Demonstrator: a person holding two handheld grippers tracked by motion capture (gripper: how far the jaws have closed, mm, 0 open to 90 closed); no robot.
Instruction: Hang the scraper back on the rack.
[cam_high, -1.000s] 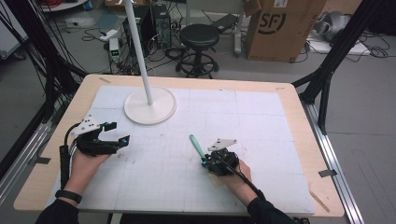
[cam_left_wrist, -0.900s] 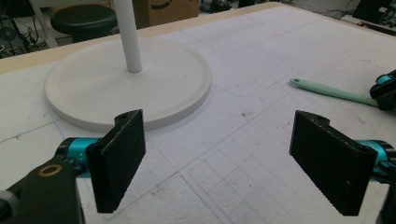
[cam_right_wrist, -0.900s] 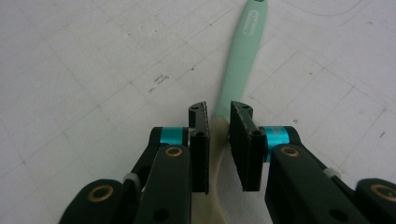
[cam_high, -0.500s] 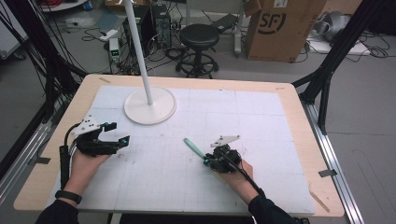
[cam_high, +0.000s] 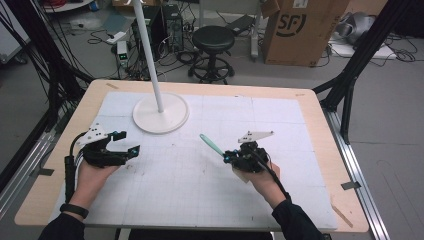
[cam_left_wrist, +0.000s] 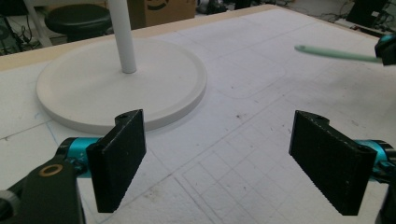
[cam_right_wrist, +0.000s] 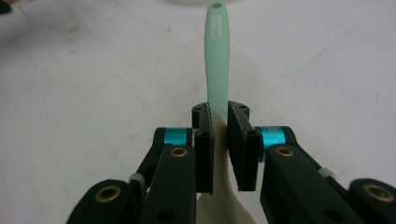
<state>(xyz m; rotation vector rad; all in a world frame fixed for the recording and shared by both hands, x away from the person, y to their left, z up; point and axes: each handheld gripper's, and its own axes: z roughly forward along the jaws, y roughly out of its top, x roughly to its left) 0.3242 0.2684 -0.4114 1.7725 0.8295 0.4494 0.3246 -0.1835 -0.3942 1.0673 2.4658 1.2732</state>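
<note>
A spatula with a mint-green handle (cam_high: 211, 144) (cam_right_wrist: 217, 60) and a cream head is held just above the white mat. My right gripper (cam_high: 227, 158) (cam_right_wrist: 219, 126) is shut on it where handle meets head. The handle points away from the hand toward the white stand, and its end has a small hole. The cream head hangs below the jaws in the right gripper view. My left gripper (cam_high: 127, 142) (cam_left_wrist: 224, 158) rests at the left of the mat, open, with nothing between its black pads. The green handle (cam_left_wrist: 336, 53) also shows at the upper right of the left gripper view.
A white stand with a round base (cam_high: 160, 114) (cam_left_wrist: 93, 84) and a thin upright pole sits at the back left of the mat. The wooden table edge (cam_high: 320, 107) frames the mat. A stool and a cardboard box stand on the floor beyond.
My right gripper has risen off the mat with the spatula in it, and the handle now sits higher in the high view. The left gripper has stayed where it was.
</note>
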